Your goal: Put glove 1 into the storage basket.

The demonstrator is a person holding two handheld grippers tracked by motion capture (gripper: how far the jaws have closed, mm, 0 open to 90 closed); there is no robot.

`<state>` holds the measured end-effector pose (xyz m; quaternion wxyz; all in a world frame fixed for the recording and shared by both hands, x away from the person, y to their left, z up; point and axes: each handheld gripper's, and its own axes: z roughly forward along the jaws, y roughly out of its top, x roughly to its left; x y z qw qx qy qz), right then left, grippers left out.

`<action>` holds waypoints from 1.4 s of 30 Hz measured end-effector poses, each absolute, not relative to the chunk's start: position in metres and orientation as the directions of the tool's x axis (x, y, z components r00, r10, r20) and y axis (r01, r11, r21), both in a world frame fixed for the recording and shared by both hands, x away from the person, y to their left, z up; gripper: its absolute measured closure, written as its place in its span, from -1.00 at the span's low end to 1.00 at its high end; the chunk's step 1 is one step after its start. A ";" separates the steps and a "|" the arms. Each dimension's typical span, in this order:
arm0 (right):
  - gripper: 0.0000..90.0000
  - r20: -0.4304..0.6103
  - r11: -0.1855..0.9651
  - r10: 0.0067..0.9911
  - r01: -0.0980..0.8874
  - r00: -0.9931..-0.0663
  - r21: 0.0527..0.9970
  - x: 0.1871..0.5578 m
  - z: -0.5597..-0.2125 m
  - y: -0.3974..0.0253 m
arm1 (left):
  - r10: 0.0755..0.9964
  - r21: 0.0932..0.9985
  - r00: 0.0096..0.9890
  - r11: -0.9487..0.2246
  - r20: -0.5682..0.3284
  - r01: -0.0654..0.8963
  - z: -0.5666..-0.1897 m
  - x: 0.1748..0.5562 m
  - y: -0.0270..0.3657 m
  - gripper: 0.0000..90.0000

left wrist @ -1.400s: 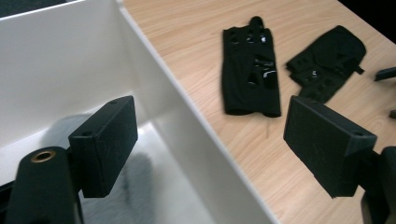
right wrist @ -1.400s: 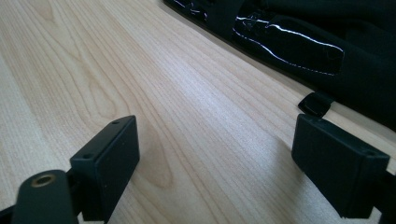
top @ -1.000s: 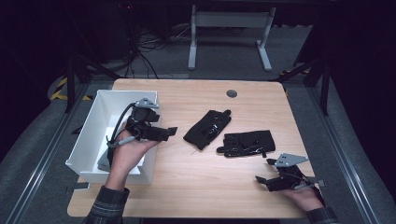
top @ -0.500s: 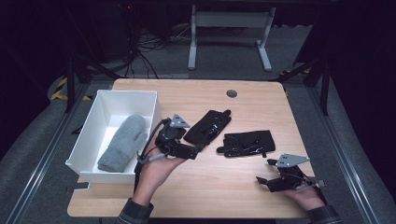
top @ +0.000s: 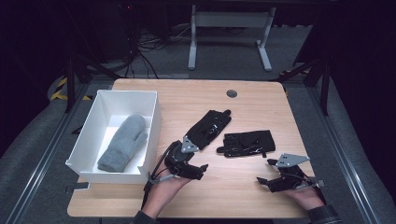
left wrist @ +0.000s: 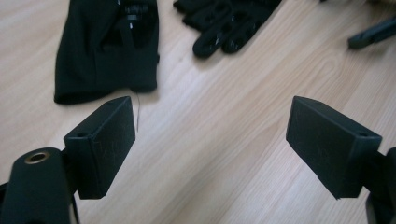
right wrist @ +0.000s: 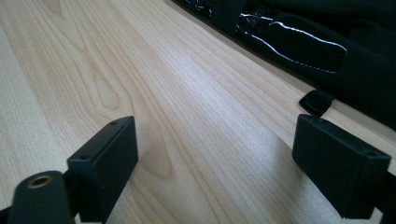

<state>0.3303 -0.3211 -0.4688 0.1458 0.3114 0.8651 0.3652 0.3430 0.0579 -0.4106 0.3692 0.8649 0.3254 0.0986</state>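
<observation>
Your left gripper (top: 196, 169) and right gripper (top: 268, 181) are black, each with a grey three-cornered plate on top. Their jaws are flat, scuffed blocks. Your cuffs are dark.

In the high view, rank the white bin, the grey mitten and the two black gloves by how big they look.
1. white bin
2. grey mitten
3. The two black gloves, one nearer the bin and one to its right, look alike; no ranking.

left hand-held gripper (top: 198, 169) jaws apart, right hand-held gripper (top: 264, 180) likewise
</observation>
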 end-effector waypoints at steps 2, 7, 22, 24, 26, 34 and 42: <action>-0.63 -0.016 0.535 0.654 0.448 -0.756 0.716 0.332 -0.466 -0.321 | 0.639 0.696 0.765 -0.513 -0.080 0.502 -0.419 0.341 0.061 -0.64; -0.32 -0.043 0.511 0.678 0.428 -0.734 0.746 0.338 -0.452 -0.323 | 0.640 0.688 0.764 -0.518 -0.083 0.508 -0.442 0.337 0.071 -0.67; 1.00 -0.021 0.504 0.693 0.463 -0.720 0.729 0.392 -0.439 -0.320 | 0.636 0.619 0.772 -0.598 -0.019 0.508 -0.472 0.333 0.073 -1.00; 1.00 -0.023 0.508 0.690 0.462 -0.723 0.727 0.395 -0.439 -0.319 | 0.633 0.626 0.774 -0.596 -0.021 0.504 -0.472 0.333 0.074 -1.00; 1.00 -0.028 0.523 0.685 0.465 -0.728 0.714 0.400 -0.441 -0.318 | 0.625 0.646 0.780 -0.587 -0.020 0.488 -0.474 0.332 0.077 -1.00; 1.00 -0.051 0.569 0.673 0.473 -0.738 0.673 0.410 -0.450 -0.315 | 0.612 0.686 0.791 -0.567 -0.021 0.457 -0.479 0.330 0.080 -1.00; 1.00 -0.036 0.590 0.644 0.467 -0.764 0.658 0.394 -0.449 -0.314 | 0.609 0.685 0.793 -0.568 -0.022 0.456 -0.479 0.331 0.080 -1.00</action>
